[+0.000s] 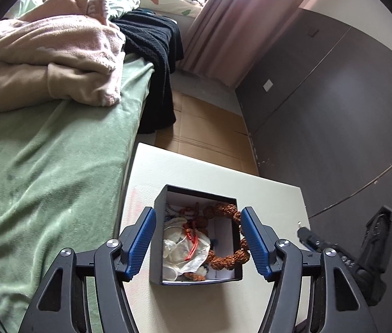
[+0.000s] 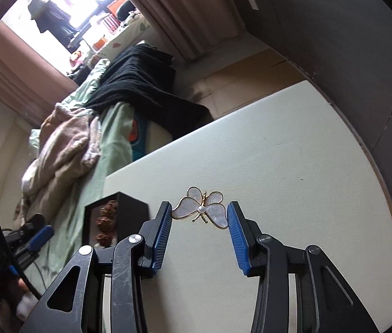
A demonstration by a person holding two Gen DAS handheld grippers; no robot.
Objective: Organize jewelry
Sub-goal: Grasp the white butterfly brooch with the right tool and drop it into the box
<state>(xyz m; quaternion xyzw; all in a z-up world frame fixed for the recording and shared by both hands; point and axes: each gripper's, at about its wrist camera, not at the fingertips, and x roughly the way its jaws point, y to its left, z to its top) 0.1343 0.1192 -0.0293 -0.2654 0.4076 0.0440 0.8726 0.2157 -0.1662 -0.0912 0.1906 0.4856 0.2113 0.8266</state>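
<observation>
Right wrist view shows your right gripper (image 2: pixel 199 213) spread wide around the butterfly brooch (image 2: pixel 202 208), wingspan running across centre frame, while your left gripper (image 1: pixel 197 223) gapes over the jewelry box (image 1: pixel 196 236).

My white table (image 2: pixel 293 149) beside the bed

On it I see a black box (image 1: pixel 196 276) and a butterfly brooch (image 2: pixel 202 208), apart.
</observation>
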